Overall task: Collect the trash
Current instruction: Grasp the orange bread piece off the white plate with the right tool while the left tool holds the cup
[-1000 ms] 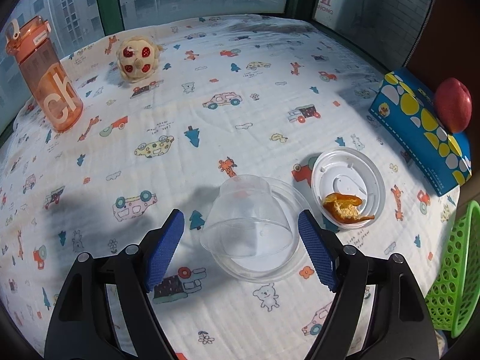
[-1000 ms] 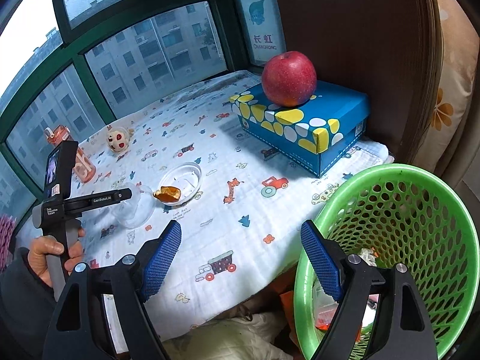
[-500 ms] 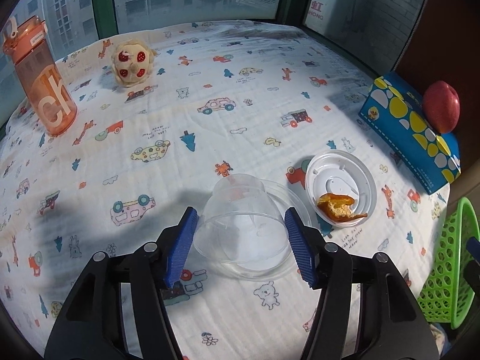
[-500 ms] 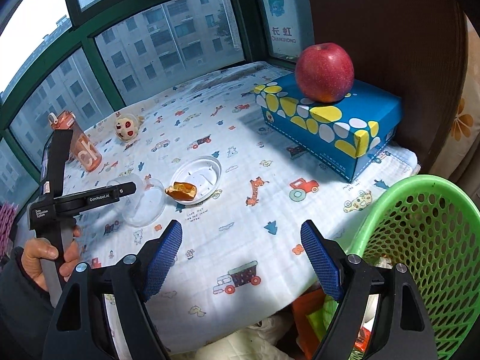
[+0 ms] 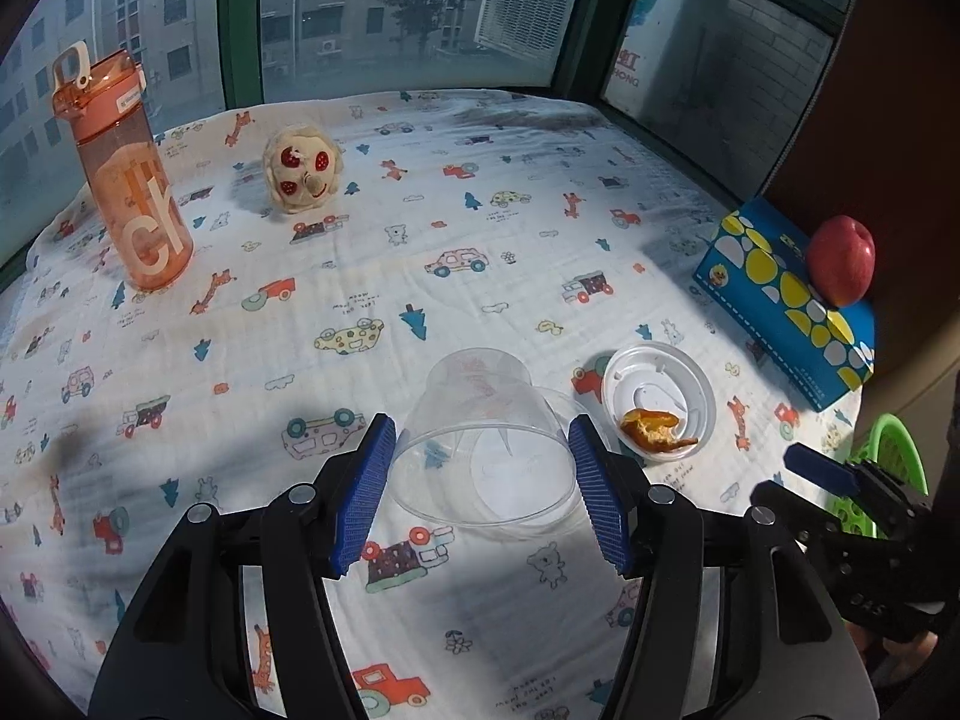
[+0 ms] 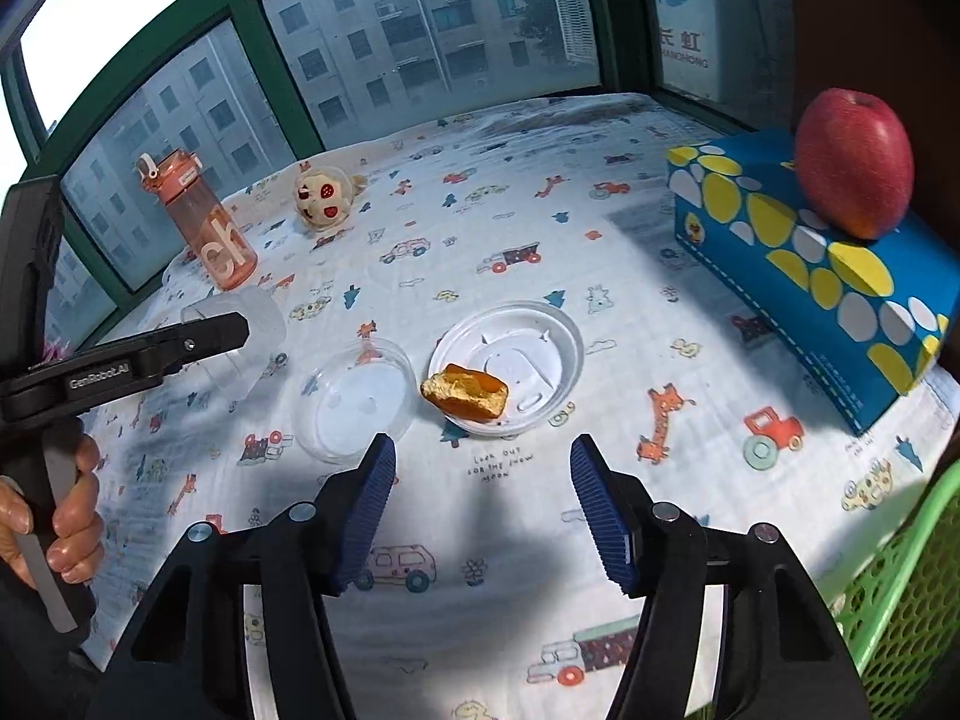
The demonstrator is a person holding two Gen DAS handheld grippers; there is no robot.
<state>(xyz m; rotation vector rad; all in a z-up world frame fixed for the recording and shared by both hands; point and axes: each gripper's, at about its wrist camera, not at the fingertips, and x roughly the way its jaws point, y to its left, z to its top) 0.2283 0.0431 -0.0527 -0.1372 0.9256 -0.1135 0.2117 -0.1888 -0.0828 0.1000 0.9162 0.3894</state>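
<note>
**A:** How much rubbish is on the counter (image 5: pixel 540 180)?

**B:** Four pieces. One clear plastic cup (image 5: pixel 474 396), one clear round lid (image 6: pixel 354 396), one white lid (image 6: pixel 528 348), and one scrap of orange peel (image 6: pixel 465 390) lying on the white lid's near edge.

**A:** And the rest?

**B:** One each: an orange bottle (image 5: pixel 129 180) at the upper left of the left wrist view, a plush toy (image 5: pixel 300 171) beside it, a blue spotted box (image 6: pixel 750 222) at the right with a red apple (image 6: pixel 852 162) on top, and a green basket (image 6: pixel 900 588) at the lower right corner.

**A:** The cup?

**B:** See-through and tipped on its side, with its mouth facing the camera. The left claw (image 5: pixel 480 426) has just closed and grasps it, a blue pad against each side of the rim. In the right wrist view it sits at that claw's tip at centre left, apart from the clear lid.

**A:** The right claw (image 6: pixel 481 444)?

**B:** It has just been closing, with nothing between the pads. They stand apart above the printed cloth, just below the peel in frame.

**A:** Who holds them?

**B:** A person; one hand (image 6: pixel 66 510) grips the left handle.
</note>
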